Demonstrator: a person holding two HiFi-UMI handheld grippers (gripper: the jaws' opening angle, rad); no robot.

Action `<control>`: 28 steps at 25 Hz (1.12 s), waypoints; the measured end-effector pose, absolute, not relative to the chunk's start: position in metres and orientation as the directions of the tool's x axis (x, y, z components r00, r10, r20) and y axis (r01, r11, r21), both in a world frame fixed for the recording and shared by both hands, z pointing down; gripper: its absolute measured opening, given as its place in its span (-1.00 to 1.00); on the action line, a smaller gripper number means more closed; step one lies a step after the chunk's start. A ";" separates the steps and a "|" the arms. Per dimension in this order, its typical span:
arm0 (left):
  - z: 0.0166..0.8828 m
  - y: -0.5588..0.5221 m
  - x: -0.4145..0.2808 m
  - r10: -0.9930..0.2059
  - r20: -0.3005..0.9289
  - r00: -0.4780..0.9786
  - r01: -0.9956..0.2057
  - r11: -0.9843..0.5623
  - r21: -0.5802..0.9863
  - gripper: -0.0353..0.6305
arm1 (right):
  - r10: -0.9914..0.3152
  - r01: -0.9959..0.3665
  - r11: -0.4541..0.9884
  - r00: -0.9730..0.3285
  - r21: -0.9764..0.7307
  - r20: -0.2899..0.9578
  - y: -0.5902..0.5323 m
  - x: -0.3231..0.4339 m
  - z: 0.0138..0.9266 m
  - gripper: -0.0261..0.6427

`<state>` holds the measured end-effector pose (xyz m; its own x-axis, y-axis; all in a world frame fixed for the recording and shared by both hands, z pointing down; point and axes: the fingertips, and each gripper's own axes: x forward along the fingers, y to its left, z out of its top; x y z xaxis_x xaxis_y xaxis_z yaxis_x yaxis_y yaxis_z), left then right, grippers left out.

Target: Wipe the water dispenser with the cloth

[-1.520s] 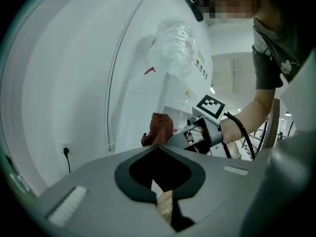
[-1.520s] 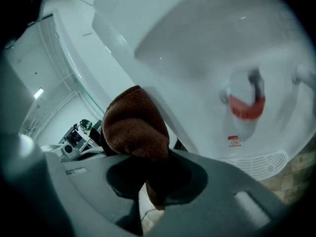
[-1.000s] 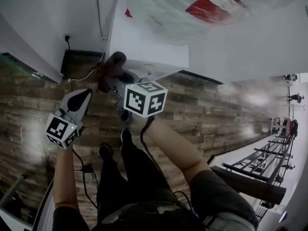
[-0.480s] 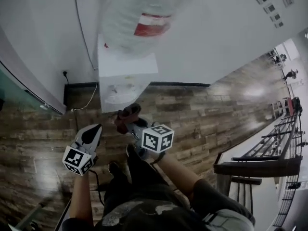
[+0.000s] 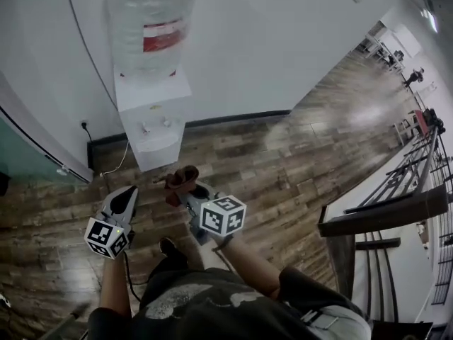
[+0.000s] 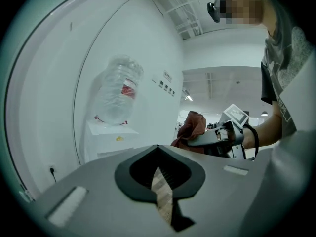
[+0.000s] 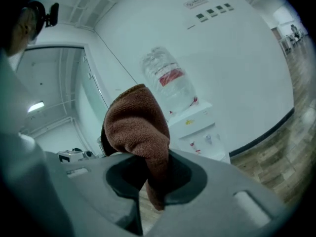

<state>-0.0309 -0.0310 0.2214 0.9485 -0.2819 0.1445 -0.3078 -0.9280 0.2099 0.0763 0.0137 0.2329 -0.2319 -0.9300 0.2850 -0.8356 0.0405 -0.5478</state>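
- While we stood back on the wooden floor [image 5: 283,168], the water dispenser [image 5: 150,133] was upright against the white wall [image 5: 269,41]. The big bottle [image 5: 145,27] sat on top, and the whole thing was well apart from both hand-held grippers.
- The right hand-held gripper [image 5: 185,191] was pinching the brown cloth [image 5: 181,178]. In the right gripper view the cloth bunched up above the jaws, with a tail hanging down between them.
- The left hand-held gripper [image 5: 129,190] had its jaws pressed together at the tips with nothing in them. Only a sliver of floor showed through behind.
- The bit that mattered: in the head view the dispenser lay ahead of the cloth and a touch to the left, with bare floor in between.
- In the right gripper view it sat off to the right of the cloth, with the taps [image 7: 208,138] facing our way.
- Its long axis ran straight up and down, so we figured the front and sides were tall faces to work along.
- The cloth-carrying right arm reached a bit further forward than the left, so it looked like the nearer one, though not by much.
- The cloth wasn't touching the dispenser anywhere, so we'd say the wiping hadn't started. We reckoned closing that gap came first.
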 end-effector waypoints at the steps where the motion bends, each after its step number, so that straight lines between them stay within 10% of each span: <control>1: 0.221 -0.017 -0.031 -0.280 0.152 0.948 -0.307 -0.930 0.203 -0.84 | -0.934 -0.828 0.056 -0.241 -0.557 0.265 0.029 0.073 0.229 -0.74; 28: 0.228 0.278 -0.118 -0.197 0.192 0.961 -0.255 -0.898 0.357 -0.84 | -0.922 -0.924 -0.066 -0.088 -0.376 0.376 0.359 0.026 0.255 -0.74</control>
